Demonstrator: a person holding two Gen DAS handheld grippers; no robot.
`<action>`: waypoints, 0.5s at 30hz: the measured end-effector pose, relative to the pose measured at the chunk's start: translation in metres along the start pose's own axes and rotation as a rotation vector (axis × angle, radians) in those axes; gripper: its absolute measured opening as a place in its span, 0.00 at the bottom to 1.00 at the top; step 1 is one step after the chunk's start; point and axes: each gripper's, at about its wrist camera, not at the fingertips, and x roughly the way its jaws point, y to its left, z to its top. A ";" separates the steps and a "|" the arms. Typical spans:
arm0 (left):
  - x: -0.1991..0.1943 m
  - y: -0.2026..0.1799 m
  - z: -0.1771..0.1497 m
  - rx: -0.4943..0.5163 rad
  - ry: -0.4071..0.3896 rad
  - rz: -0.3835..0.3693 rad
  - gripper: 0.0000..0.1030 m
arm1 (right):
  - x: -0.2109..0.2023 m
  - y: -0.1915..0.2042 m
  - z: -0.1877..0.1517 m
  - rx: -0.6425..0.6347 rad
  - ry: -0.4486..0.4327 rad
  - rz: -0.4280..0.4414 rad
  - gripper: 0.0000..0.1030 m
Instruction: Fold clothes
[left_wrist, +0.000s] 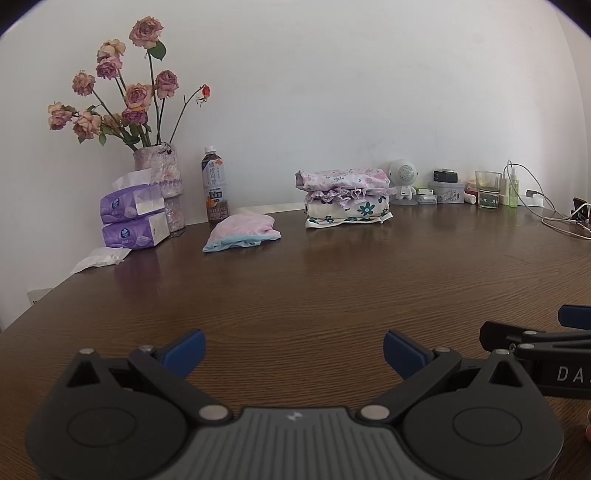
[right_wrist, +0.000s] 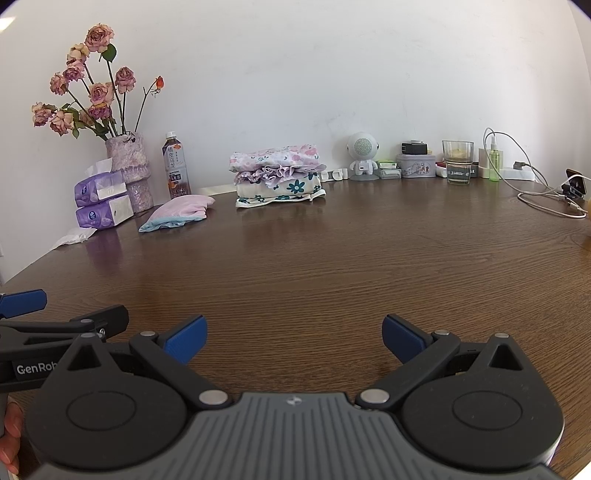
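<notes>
On the wooden table (left_wrist: 295, 295), my left gripper (left_wrist: 294, 349) and right gripper (right_wrist: 294, 338) gaped empty; the limp pink garment (left_wrist: 243, 232) looked best pinched by its hem.

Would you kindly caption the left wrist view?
Open left gripper over bare table; folded clothes stack waits by the wall.

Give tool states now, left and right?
Left tool: open, holding nothing.
Right tool: open, holding nothing.

Left gripper (left_wrist: 294, 350) fingers spread wide, right gripper (right_wrist: 294, 336) likewise, side by side, empty
</notes>
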 end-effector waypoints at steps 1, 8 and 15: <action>0.000 0.000 0.000 0.000 0.000 0.000 1.00 | 0.000 0.000 0.000 -0.001 -0.001 -0.001 1.00; 0.000 -0.001 0.000 0.003 -0.004 0.005 1.00 | 0.001 0.000 -0.001 -0.001 -0.003 -0.001 1.00; -0.001 -0.001 0.000 0.004 -0.004 0.006 1.00 | 0.001 0.001 -0.001 -0.004 -0.006 -0.002 1.00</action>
